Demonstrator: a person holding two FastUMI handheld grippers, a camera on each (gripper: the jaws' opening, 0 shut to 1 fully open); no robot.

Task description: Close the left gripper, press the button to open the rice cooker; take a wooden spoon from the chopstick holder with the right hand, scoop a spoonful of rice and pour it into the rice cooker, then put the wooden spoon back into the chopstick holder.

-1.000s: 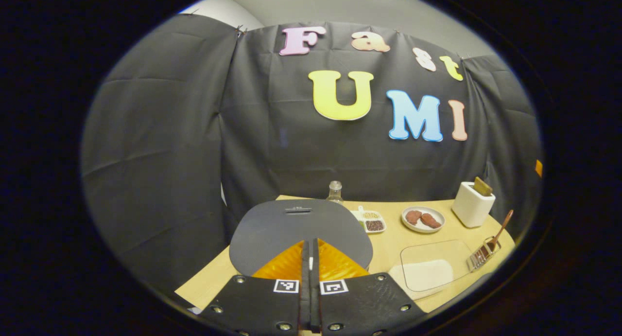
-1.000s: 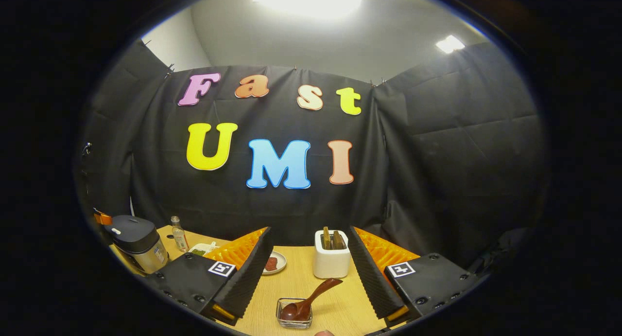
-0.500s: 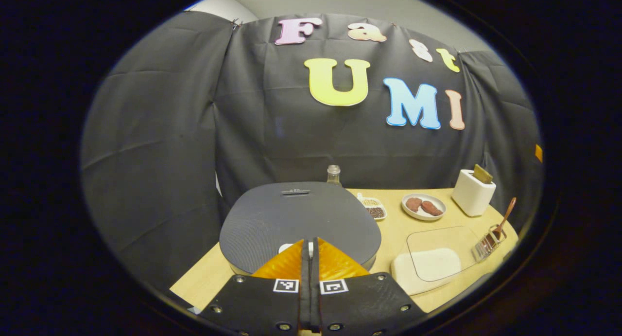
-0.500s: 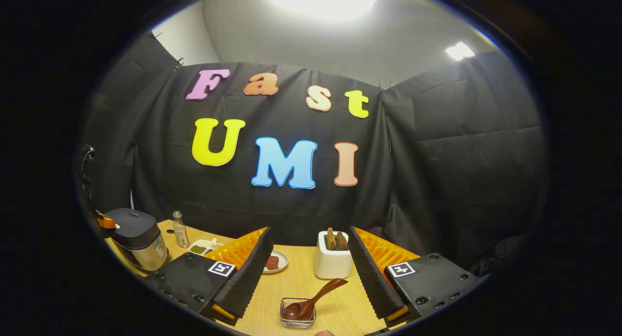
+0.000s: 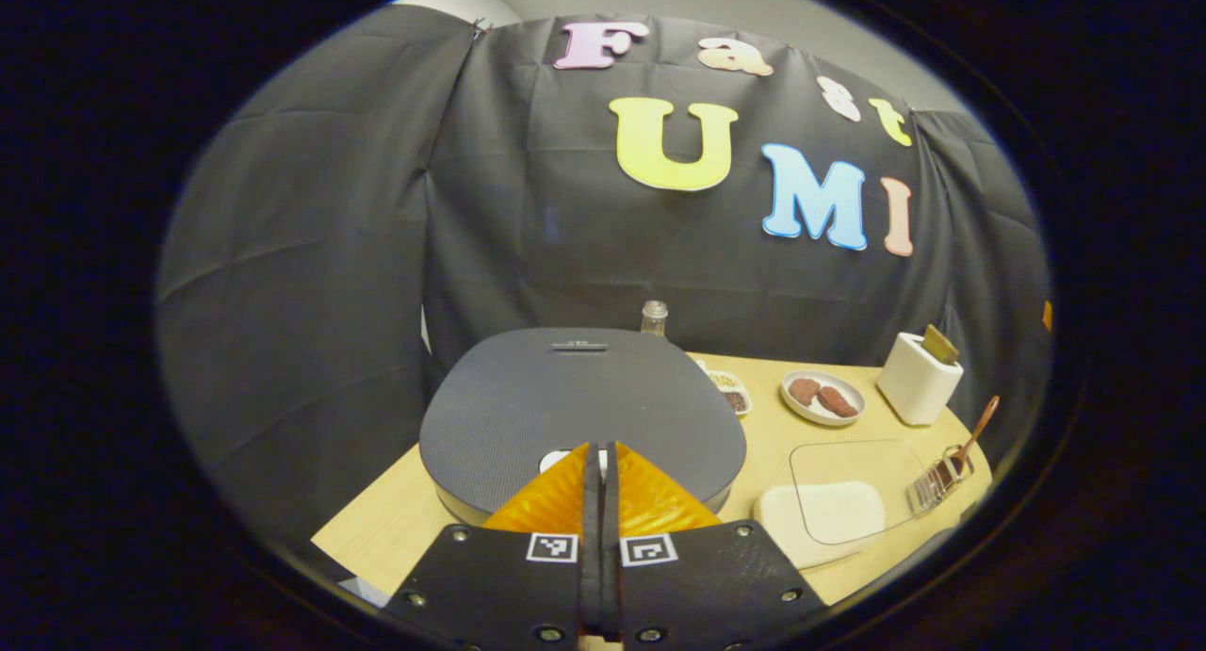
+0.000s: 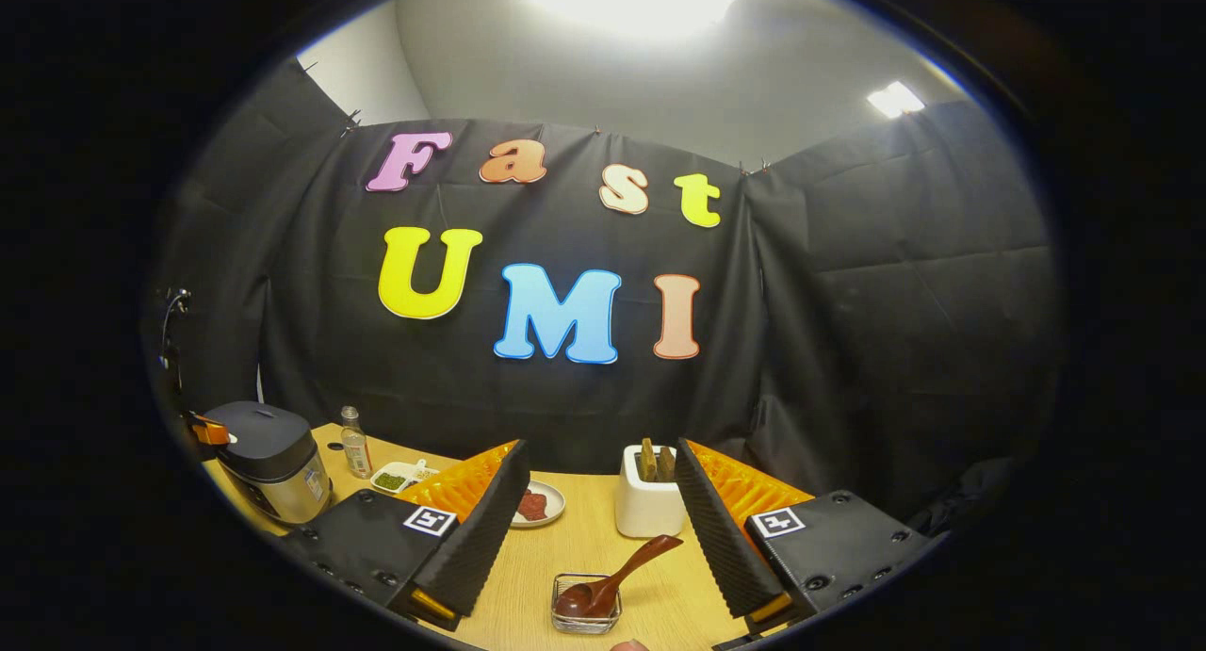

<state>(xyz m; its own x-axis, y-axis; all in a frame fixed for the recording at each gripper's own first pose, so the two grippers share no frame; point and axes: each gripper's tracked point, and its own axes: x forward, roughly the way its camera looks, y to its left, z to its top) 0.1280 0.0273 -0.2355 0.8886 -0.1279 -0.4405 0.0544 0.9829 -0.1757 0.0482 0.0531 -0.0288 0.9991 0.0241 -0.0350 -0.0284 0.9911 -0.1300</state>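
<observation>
Two claws: one pressed together for pushing, one spread for grasping.
Left claw (image 5: pixel 599 463): fingers flat against each other, tips over the front edge of the rice cooker (image 5: pixel 579 411) — joined so they act as one blunt poker.
Button: a pale patch (image 5: pixel 556 459) on the cooker's lid, just at the tips; I judge this is the release, though contact cannot be told.
Lid: down, so the opening step is not yet done.
Right claw (image 6: pixel 596 500): spread wide and holding nothing, well right of the rice cooker, aimed at the spoon for the pick-up to come.
Wooden spoon (image 6: pixel 612 580): bowl down in a small clear holder (image 6: pixel 584 615), handle slanting up to the right — an easy part to pinch.
Rice: white heap under a clear cover (image 5: pixel 834 510) on the surface (image 5: pixel 396 528), just right of the rice cooker.
Other items: bottle (image 6: pixel 355 449) and plate (image 6: pixel 539 503), right of the rice cooker, out of the path.
</observation>
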